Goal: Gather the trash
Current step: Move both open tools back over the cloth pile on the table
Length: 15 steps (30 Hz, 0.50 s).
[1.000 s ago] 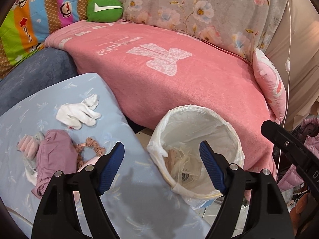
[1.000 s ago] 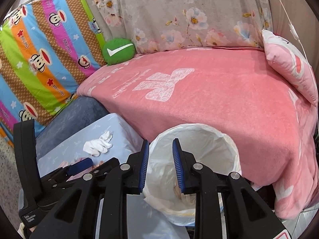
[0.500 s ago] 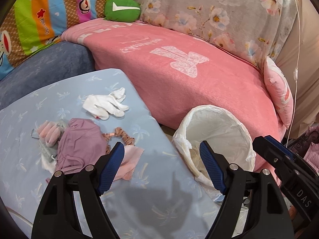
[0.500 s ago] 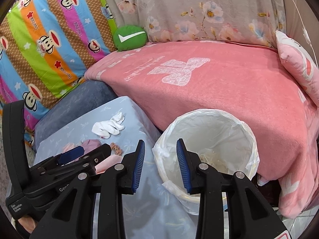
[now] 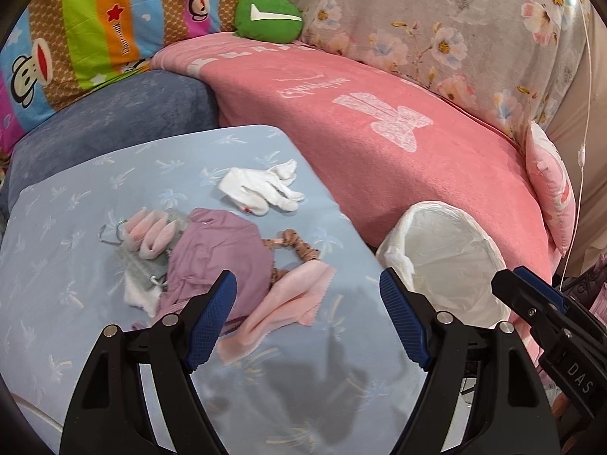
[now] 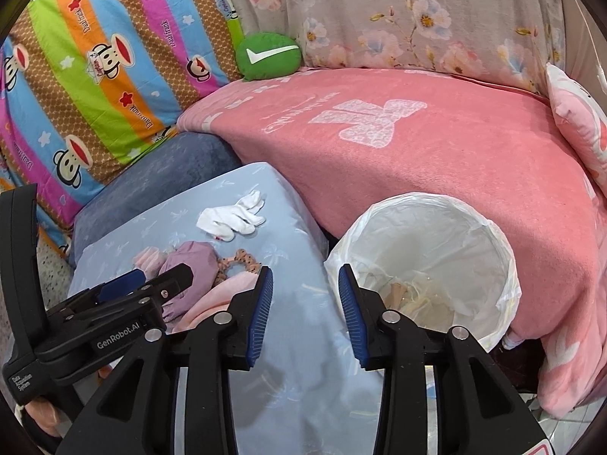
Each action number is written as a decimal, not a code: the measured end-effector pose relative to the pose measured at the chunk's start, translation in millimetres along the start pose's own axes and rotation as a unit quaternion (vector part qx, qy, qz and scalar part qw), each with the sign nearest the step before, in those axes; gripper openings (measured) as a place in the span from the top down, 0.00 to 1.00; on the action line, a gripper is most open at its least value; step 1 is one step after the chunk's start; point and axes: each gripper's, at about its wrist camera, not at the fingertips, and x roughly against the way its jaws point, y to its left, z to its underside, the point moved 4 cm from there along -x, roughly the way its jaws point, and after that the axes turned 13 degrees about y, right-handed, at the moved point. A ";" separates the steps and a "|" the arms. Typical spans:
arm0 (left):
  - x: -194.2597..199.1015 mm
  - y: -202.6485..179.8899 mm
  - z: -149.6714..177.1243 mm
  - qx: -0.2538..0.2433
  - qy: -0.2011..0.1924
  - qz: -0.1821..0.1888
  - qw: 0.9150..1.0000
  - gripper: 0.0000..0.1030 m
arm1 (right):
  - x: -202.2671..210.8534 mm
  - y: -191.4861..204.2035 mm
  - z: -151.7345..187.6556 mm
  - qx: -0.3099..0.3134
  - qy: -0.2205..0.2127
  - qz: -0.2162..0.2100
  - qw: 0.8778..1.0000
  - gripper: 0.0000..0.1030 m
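Looking through the left wrist cam first: the left gripper [image 5: 307, 318] is spread wide and holding nothing, hanging over the blue worktop [image 5: 76, 227]. The pile of scraps sits just ahead and a bit left of it. There's a pink cloth [image 5: 280, 309] closest, its long axis running diagonally from the near left up toward the far right, then a mauve cloth [image 5: 220, 254] behind it, and a white glove [image 5: 261, 189] farther back. The trash bin [image 5: 442, 261] with its white liner is off to the right, just past the worktop edge.

Right wrist cam: the right gripper [image 6: 305, 313] has a narrower gap, also empty, and it's pointing between the worktop and the bin. So I'd say the left one is clearly nearer the pile, and the pink cloth looks like the easy first grab.
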 end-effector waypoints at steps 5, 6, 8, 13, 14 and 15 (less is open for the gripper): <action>1.5 21.9 6.9 0.017 0.000 -0.016 1.000 0.21 | -10.7 13.8 6.9 0.010 0.011 -0.006 1.000 0.58; 1.6 27.1 8.1 0.021 0.001 -0.018 1.000 0.21 | -13.6 18.0 8.5 0.013 0.014 -0.007 1.000 0.58; 1.3 37.4 10.1 0.029 0.003 -0.022 0.999 0.20 | -19.1 24.4 10.9 0.019 0.020 -0.008 1.000 0.57; -2.4 65.9 17.8 0.055 0.011 -0.034 0.998 0.19 | -36.1 39.9 18.0 0.030 0.036 -0.013 0.999 0.57; -3.2 70.2 19.2 0.060 0.013 -0.036 0.997 0.19 | -40.0 43.4 19.0 0.032 0.040 -0.015 0.999 0.57; -4.0 75.7 20.8 0.066 0.015 -0.038 0.997 0.19 | -44.5 47.3 20.1 0.033 0.044 -0.017 0.998 0.57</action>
